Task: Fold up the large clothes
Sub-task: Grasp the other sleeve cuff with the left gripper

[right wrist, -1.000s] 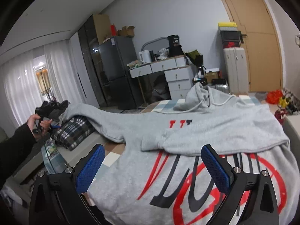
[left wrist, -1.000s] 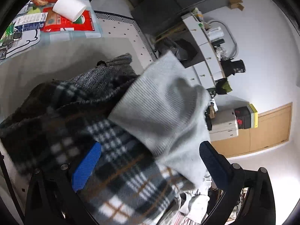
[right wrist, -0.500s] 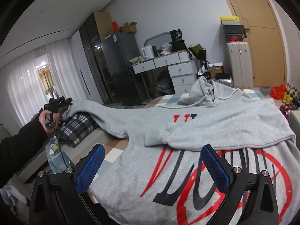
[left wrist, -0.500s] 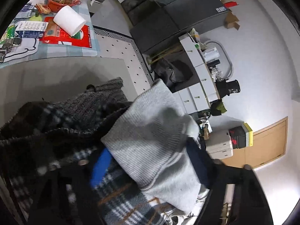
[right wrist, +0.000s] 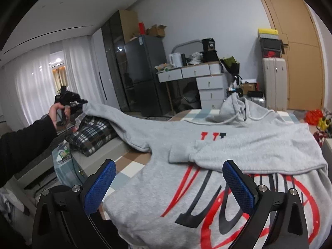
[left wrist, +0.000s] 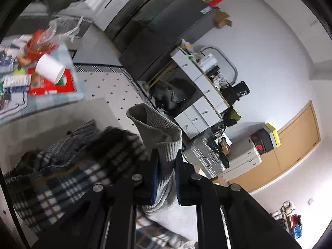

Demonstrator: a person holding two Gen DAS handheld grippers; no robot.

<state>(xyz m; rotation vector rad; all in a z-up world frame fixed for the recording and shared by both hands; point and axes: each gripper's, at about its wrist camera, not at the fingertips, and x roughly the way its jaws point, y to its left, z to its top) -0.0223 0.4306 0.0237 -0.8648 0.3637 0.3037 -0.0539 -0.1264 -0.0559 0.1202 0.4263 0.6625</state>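
My left gripper [left wrist: 166,166] is clamped on the ribbed cuff [left wrist: 159,132] of the grey hooded sweatshirt with red and black lettering [right wrist: 238,145], at lower centre of its view, above a dark plaid fleece blanket [left wrist: 68,178]. My right gripper [right wrist: 169,183] stands wide apart, holding nothing, over the sweatshirt spread across the frame's middle.

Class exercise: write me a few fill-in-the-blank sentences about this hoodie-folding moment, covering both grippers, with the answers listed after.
1. The left gripper is shut on the hoodie's ribbed ____.
2. The right gripper hangs over the grey hoodie with its jaws ____.
3. The other sleeve lies folded across the hoodie's ____.
4. Under the raised sleeve lies a ____ blanket.

Answers: cuff; open; chest; plaid
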